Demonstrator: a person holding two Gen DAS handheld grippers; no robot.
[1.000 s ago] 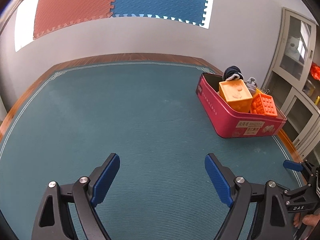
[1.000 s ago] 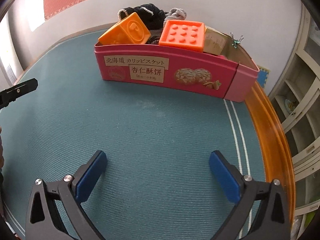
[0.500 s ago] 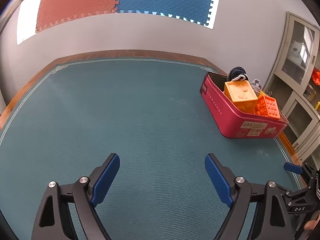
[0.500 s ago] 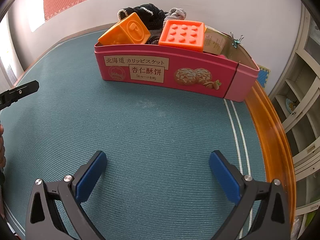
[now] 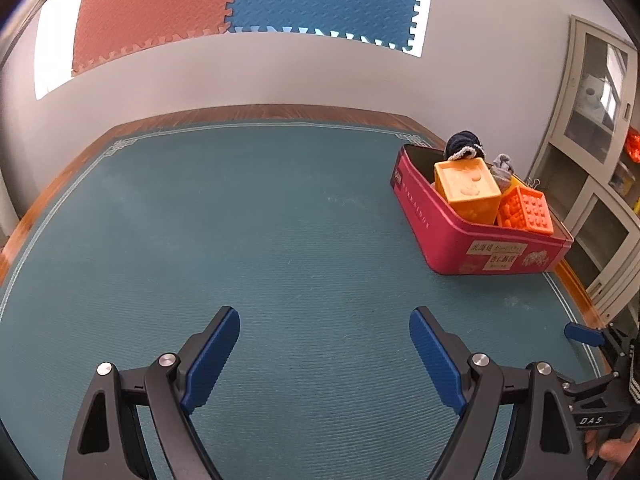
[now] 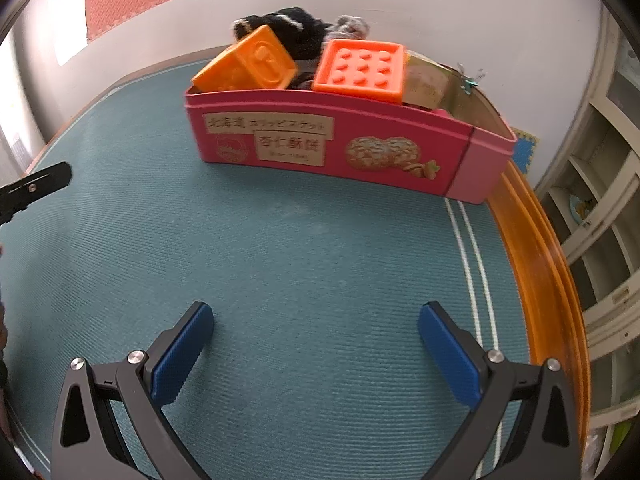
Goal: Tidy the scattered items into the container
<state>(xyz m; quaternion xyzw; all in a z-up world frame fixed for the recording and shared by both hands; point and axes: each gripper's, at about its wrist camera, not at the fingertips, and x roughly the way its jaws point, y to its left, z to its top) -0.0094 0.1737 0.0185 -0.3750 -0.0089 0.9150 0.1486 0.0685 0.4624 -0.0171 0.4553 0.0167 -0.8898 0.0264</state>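
Note:
A pink biscuit tin (image 6: 340,148) (image 5: 440,232) stands on the teal carpet near its right edge. Piled in it are a yellow-orange cube (image 6: 248,66) (image 5: 466,192), an orange studded block (image 6: 360,70) (image 5: 526,210), dark and grey knitted socks (image 6: 296,30) (image 5: 464,144), a small cardboard box (image 6: 426,82) and a binder clip (image 6: 470,78). My left gripper (image 5: 324,348) is open over bare carpet, well to the left of the tin. My right gripper (image 6: 316,344) is open too, nothing between its blue pads, a short way in front of the tin's long side.
The teal carpet (image 5: 240,220) has a wooden floor border (image 6: 536,264) along its right side. White cabinets (image 5: 592,184) and open shelves (image 6: 600,208) stand beyond it. Red and blue foam mats (image 5: 240,4) hang on the wall. The right gripper's fingertip (image 5: 582,334) shows in the left view.
The left view has drifted a little, so the tin sits slightly farther right and lower. The right view is now slightly blurred but in nearly the same place. Both grippers stay open.

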